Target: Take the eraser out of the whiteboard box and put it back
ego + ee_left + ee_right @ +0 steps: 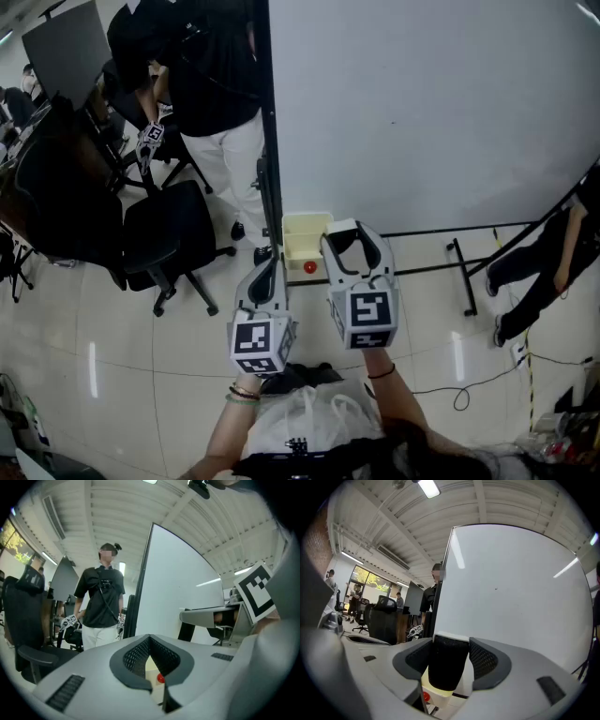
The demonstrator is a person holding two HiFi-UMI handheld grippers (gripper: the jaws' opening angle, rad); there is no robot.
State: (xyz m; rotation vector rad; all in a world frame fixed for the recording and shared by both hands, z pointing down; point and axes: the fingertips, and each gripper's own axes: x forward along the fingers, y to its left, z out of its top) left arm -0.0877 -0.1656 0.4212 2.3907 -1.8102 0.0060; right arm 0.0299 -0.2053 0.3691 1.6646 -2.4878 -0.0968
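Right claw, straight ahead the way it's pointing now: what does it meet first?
Most likely the pale yellow whiteboard box, whose open top sits just beyond the eraser clamped in the right claw. The whiteboard stands right behind the box. Depth is hard to judge, so the gap is unclear.

Black eraser (pixel 445 665) (white-backed) held upright near cream box (pixel 302 244).

"What do the grippers look like?"
"The left gripper (pixel 270 267) and right gripper (pixel 356 238) are pale grey shells with dark mesh pads (pixel 136 656). Each carries a cube (pixel 262 345) of black-and-white square markers."
"Wrists?"
"Bracelets (pixel 244 395) on the left, a thin dark band (pixel 382 373) on the right."
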